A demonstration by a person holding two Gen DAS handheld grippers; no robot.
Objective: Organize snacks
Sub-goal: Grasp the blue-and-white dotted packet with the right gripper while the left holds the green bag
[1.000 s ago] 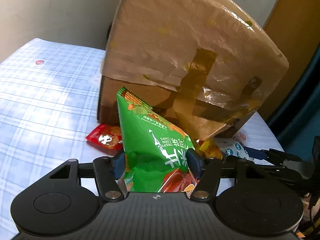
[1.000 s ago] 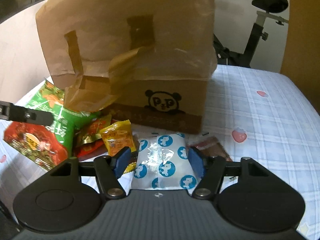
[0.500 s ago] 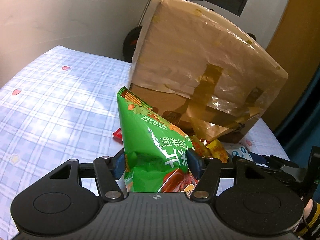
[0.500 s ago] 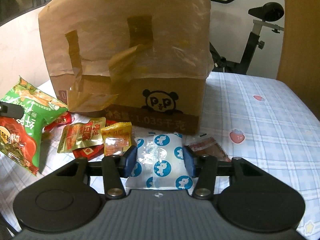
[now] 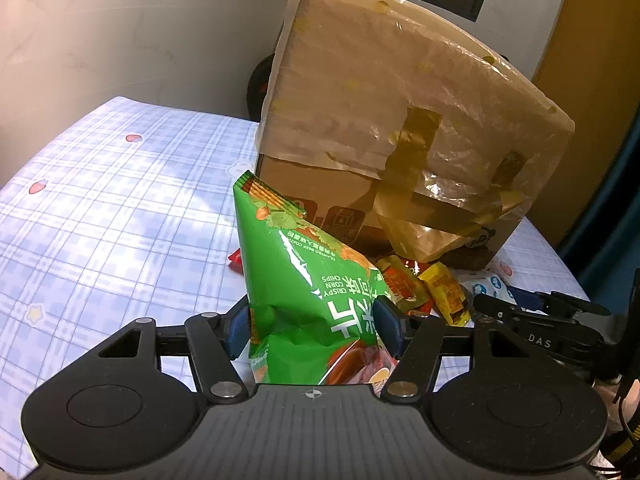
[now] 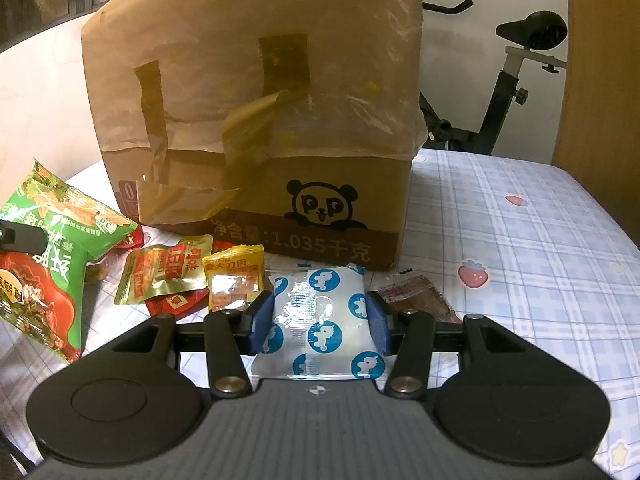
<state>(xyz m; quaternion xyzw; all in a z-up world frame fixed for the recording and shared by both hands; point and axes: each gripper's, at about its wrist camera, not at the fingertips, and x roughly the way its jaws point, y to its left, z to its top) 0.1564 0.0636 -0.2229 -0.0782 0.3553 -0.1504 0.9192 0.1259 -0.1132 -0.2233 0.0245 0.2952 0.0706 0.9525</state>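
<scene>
Snacks lie scattered on your blue-and-white checked bedsheet (image 6: pixel 520 240), in front of a tall brown cardboard box (image 6: pixel 256 120) with tape and plastic film over its upper part.

Farthest left, your left gripper (image 5: pixel 312 324) is clamped on a puffy green foil bag of corn chips (image 5: pixel 296 280); both blue pads press into its lower sides, and the bag stands up out of the jaws, its crimped end tilted toward the box. "CRISPY CORN CHIPS" reads upside down on it in the left wrist view.

To its right on the sheet lie a gold foil sachet with a red panel (image 6: pixel 164 272), a flat red sachet (image 6: pixel 176 304) partly under it, and a small yellow sachet with a clear window (image 6: pixel 234 276). These small packets sit between the chip bag and your other claw, just in front of the box.

Next comes your right gripper (image 6: pixel 318 322). Its jaws have just been closing, and the blue pads now touch both edges of a white plastic pillow pack with blue round animal marks (image 6: pixel 320 320), which lies on the sheet just before the box. A dark brown clear-wrapped snack (image 6: pixel 416 296) lies just right of it.

The box front carries a black panda face with "P P" and a line ending "1.035". At far right a black exercise bike (image 6: pixel 520 80) stands behind the bed.
</scene>
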